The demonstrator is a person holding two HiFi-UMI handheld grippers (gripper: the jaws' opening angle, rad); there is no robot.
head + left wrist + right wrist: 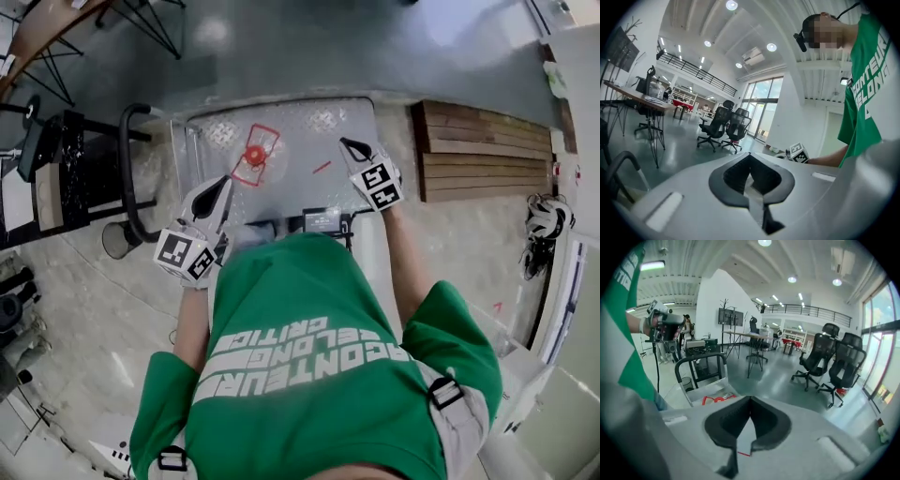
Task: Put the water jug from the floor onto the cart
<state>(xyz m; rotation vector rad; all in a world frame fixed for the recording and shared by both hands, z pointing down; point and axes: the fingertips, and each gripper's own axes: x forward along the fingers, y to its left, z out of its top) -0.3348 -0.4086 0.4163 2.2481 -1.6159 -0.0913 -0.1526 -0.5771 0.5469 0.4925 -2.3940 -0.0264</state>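
Looks placed: water jug upright on the cart deck, red cap up, toward the handle side. Left gripper closed on nothing, near the jug in the head view. Right gripper closed and empty too, over the deck, apart from the jug.

Risks, as a judgement: clipping the jug with the left gripper and tipping it, or sliding or toppling off the flat deck if the cart gets nudged, probably worse with water sloshing.

Clear jug seen from above, fill level impossible to tell. Round bin on the floor by the cart handle, contents not visible.
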